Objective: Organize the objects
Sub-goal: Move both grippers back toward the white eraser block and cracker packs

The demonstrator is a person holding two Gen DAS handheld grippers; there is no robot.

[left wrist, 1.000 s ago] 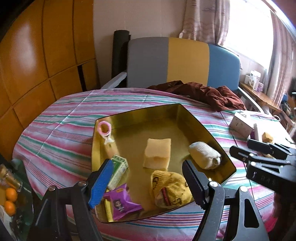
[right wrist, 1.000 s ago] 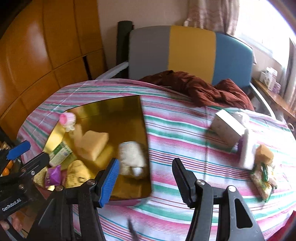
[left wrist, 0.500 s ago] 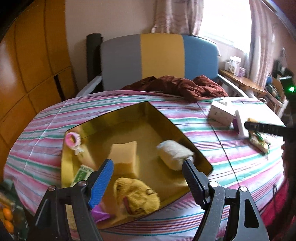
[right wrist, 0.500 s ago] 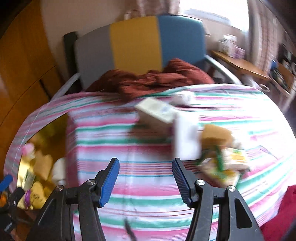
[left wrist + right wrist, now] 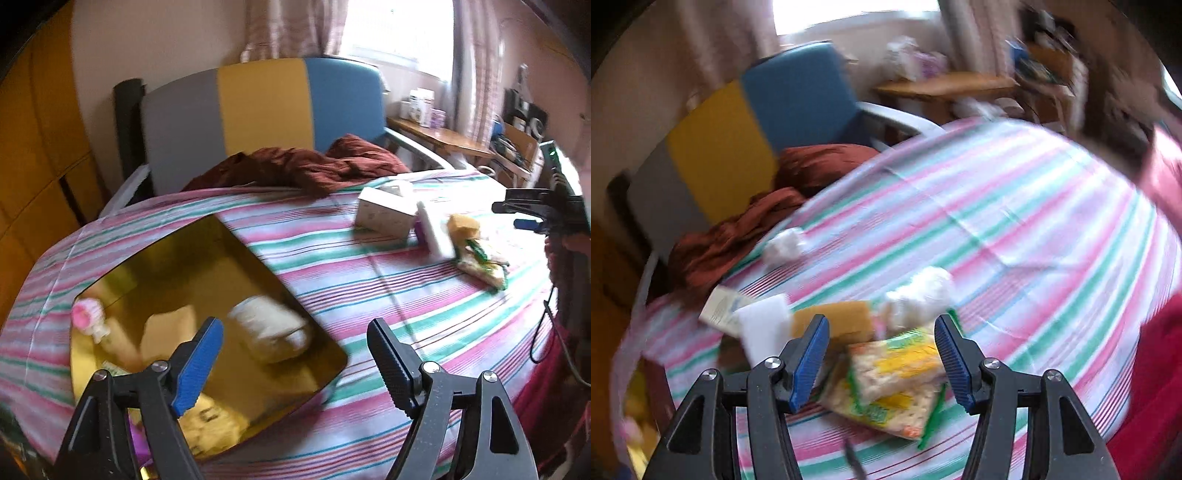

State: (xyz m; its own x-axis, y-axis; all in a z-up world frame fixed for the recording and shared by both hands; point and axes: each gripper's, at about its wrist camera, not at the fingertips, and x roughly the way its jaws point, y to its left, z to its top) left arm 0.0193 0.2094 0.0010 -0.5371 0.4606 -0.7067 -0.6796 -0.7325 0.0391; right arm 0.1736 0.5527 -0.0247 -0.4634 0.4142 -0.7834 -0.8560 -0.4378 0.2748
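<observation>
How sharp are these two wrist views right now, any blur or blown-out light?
Left wrist view: the striped tablecloth is fairly crisp, the items in the gold metal tray are smeared, and the window is blown out white. Right wrist view: motion blur throughout; the yellow-green snack packet is only roughly readable. Both bend straight lines like a fisheye.

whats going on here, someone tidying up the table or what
A person is sorting loose items on a striped tablecloth into a gold tray, working a pair of tongs in each hand. The tray already holds a sponge, a white roll and a few other small things. The right tongs are open over a yellow-green snack packet in the pile still outside the tray, not gripping it. The left tongs have just been opening and hold nothing, hanging over the tray's near corner.
</observation>
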